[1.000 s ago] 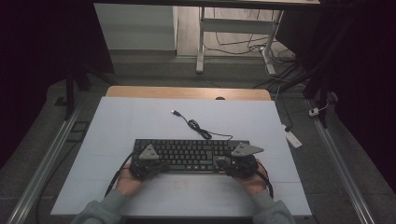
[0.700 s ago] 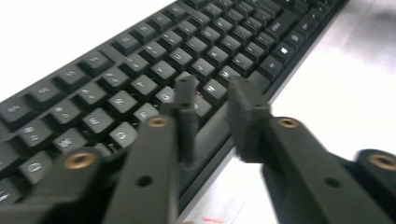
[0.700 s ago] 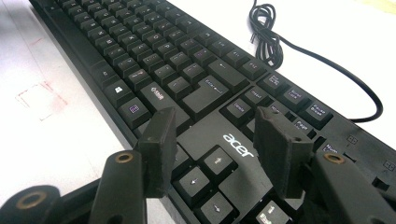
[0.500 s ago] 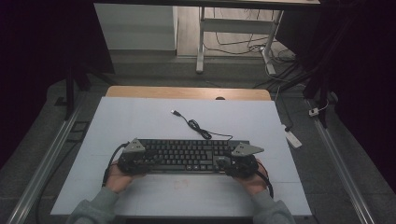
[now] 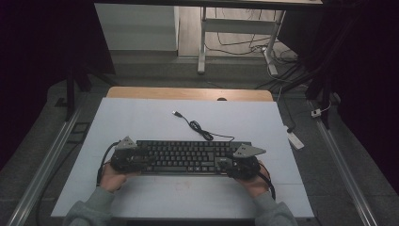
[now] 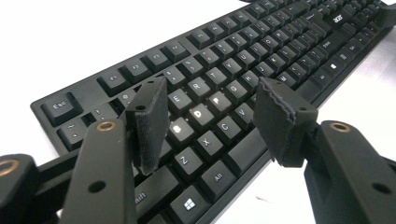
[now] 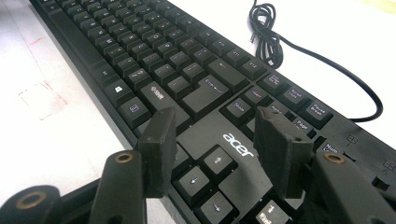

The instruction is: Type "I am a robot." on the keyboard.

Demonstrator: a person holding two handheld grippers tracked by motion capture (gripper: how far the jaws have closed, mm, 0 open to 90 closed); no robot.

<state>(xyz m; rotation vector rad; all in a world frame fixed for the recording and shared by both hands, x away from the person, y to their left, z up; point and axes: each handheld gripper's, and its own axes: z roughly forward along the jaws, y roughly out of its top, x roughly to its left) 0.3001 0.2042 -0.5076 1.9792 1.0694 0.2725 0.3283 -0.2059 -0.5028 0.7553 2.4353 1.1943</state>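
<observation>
Room: dim, with a metal frame and loose cables on the floor beyond the table (image 5: 141,117), whose white top is lit.
Keyboard: a black keyboard (image 5: 186,157) lies flat near the person's edge of the table, long side across it; its cable (image 5: 197,128) runs in a loose coil away toward the far side, plug end free.
Left gripper: the left gripper (image 5: 134,160) sits at the keyboard's left end. A second ago it stood further in over the keys with its jaws shut; it has since slid outward to the end, and its jaws have just been opening. In the left gripper view (image 6: 210,119) they stand well apart above the letter keys, with nothing pressed between the pads.
Right gripper: the right gripper (image 5: 235,165) rests at the right end in the same spot as before, jaws spread over the arrow keys (image 7: 205,179) and gripping nothing (image 7: 212,140).
Meaning: both tools are now released and set at opposite ends, so my reading is that the person is lining up a two-ended hold to lift or shift the keyboard.
Next: each jaw pair would probably need to straddle the keyboard's edge before closing.
</observation>
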